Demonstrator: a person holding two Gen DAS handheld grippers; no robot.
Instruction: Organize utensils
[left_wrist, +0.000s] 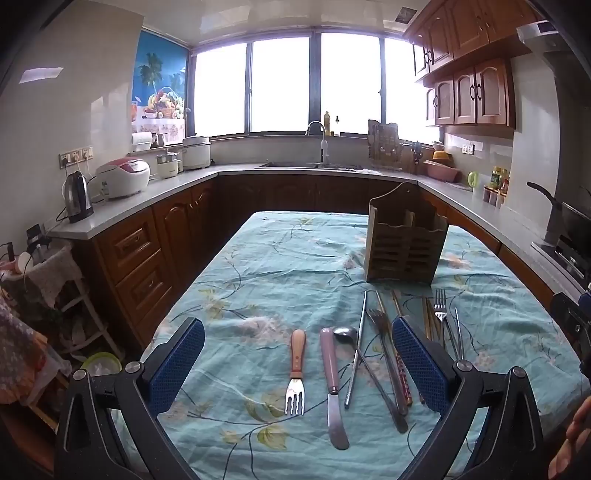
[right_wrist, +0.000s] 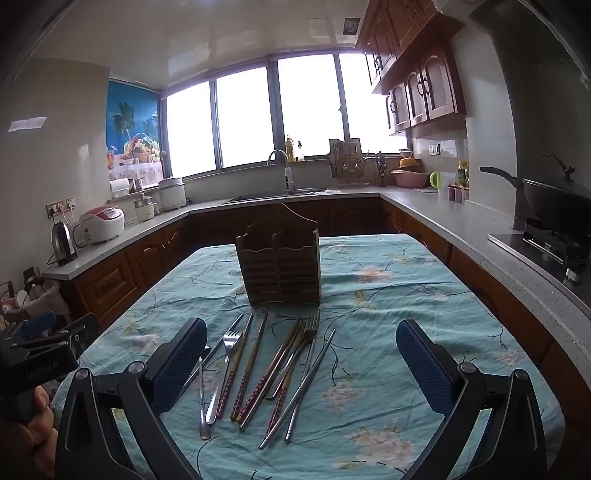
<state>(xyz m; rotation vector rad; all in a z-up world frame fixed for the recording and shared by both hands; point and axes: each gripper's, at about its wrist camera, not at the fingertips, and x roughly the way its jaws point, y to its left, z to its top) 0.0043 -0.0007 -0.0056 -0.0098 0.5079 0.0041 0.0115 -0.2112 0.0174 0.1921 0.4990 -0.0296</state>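
A wooden utensil holder (left_wrist: 404, 243) stands upright on the table with the floral cloth (left_wrist: 280, 258); it also shows in the right wrist view (right_wrist: 280, 266). In front of it lie a wooden-handled fork (left_wrist: 296, 369), a pink-handled knife (left_wrist: 332, 384), a spoon (left_wrist: 365, 369), metal forks (right_wrist: 227, 365) and several chopsticks (right_wrist: 255, 373). My left gripper (left_wrist: 298, 363) is open above the fork and knife. My right gripper (right_wrist: 301, 369) is open above the chopsticks and forks. Both are empty.
Kitchen counters run around the table on three sides, with a kettle (left_wrist: 77, 197), rice cookers (left_wrist: 123, 177), a sink (left_wrist: 310, 164) and a wok on the stove (right_wrist: 554, 199). The left gripper's body (right_wrist: 40, 350) shows at the left edge of the right wrist view.
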